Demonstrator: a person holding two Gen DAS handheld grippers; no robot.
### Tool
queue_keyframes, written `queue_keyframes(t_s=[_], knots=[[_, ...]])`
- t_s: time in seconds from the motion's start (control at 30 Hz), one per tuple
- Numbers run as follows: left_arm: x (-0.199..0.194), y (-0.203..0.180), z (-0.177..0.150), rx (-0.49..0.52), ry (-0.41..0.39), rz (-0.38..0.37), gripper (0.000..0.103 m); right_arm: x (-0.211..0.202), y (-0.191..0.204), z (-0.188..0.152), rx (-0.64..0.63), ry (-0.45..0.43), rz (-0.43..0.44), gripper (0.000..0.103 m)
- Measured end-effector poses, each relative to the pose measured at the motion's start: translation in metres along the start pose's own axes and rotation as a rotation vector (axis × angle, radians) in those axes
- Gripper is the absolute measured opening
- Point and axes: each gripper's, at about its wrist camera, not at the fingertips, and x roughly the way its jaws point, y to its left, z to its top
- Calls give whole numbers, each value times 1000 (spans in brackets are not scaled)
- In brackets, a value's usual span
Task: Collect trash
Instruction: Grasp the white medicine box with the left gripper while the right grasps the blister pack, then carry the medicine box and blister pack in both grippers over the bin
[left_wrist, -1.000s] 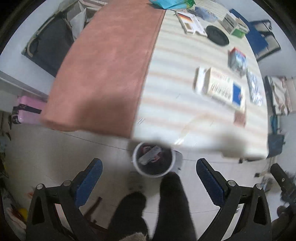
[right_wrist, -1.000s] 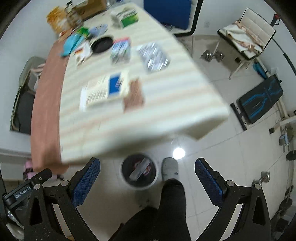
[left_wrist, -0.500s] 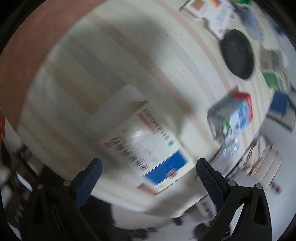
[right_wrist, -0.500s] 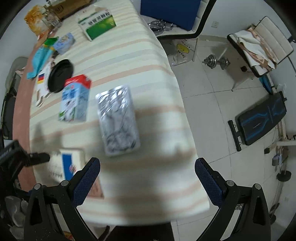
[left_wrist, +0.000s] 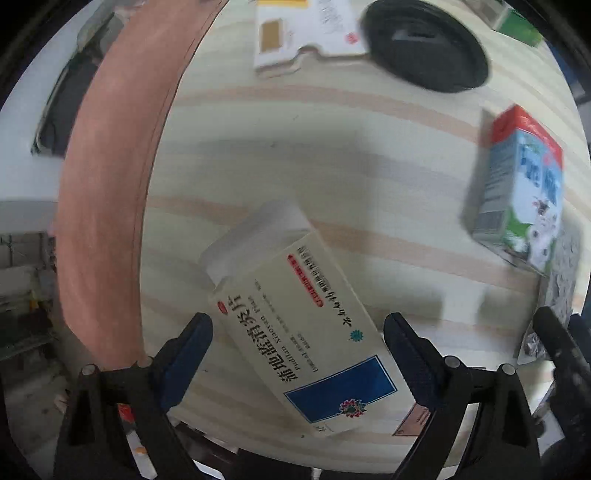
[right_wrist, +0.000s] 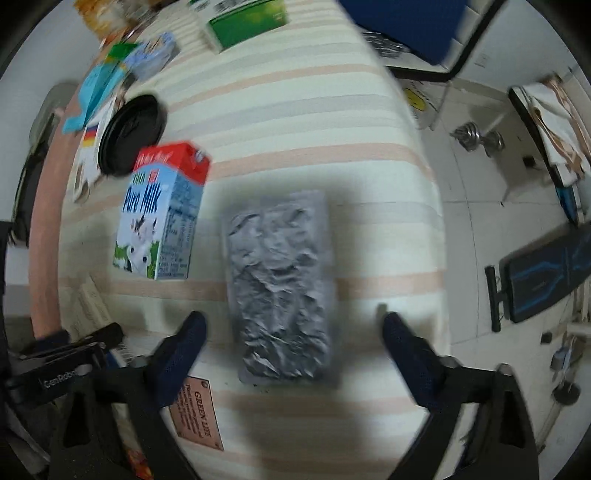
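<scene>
- Since a second ago I have swung both grippers up from the bin on the floor to over the table (right_wrist: 317, 92); the bin is out of both views now, and the trash fills them.
- The table, under a striped cloth with a pink runner (left_wrist: 107, 206) along its far long edge, carries everything.
- The medicine box (left_wrist: 299, 343), cream with a blue panel and one end flap open, lies slantwise near the front edge, and my left gripper (left_wrist: 297, 330) hangs over it with its jaws spread wide, one blue pad on each side, gripping nothing.
- The crumpled foil blister sheet (right_wrist: 280, 288) lies flat toward the right edge, and my right gripper (right_wrist: 291, 328) hovers above its near end, released, pads well clear of its sides.
- The milk carton (right_wrist: 162, 210) lies on its side just beside the foil, on the side toward the runner.
- A black round lid (right_wrist: 129, 134) sits beyond the carton, with a white leaflet (left_wrist: 306, 33) touching it.
- A small brown card (right_wrist: 199, 413) rests at the front edge, below the foil.
</scene>
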Motion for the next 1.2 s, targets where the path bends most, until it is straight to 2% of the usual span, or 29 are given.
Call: queue_keyframes(t_s=[0.07, 0.1, 0.13, 0.17, 0.2, 0.27, 0.33, 0.53, 0.63, 0.77, 0.87, 1.03, 1.2], knots=[[7, 9, -2, -74, 27, -61, 94, -3, 11, -5, -66, -38, -87, 67], [9, 15, -4, -111, 32, -88, 94, -4, 12, -7, -77, -50, -91, 58], [11, 20, -8, -144, 30, -118, 90, -5, 10, -10, -75, -54, -85, 53], [11, 23, -12, -164, 19, -158, 80, -6, 7, -12, -68, -52, -72, 53], [9, 26, -17, -165, 8, -168, 80, -7, 5, -13, -61, -51, -64, 53], [7, 22, -23, -127, -16, -139, 80, -10, -2, -18, -49, -51, -43, 50], [4, 12, -26, -70, -43, -115, 80, -22, -6, -21, -42, -87, -26, 32], [-13, 3, -48, 40, -132, -53, 80, -41, -14, -29, -28, -106, 73, 12], [-19, -9, -49, 62, -153, -42, 80, -46, -18, -31, -1, -119, 136, 6], [-27, -8, -52, 85, -171, -39, 80, -54, -12, -36, -1, -152, 128, 6], [-32, -15, -71, 95, -189, -42, 80, -64, -8, -44, -1, -177, 119, 6], [-48, -4, -71, 110, -220, -51, 80, -79, 2, -59, -17, -216, 90, 6], [-69, 12, -96, 131, -261, -81, 80, -94, 14, -82, -17, -244, 71, 6]])
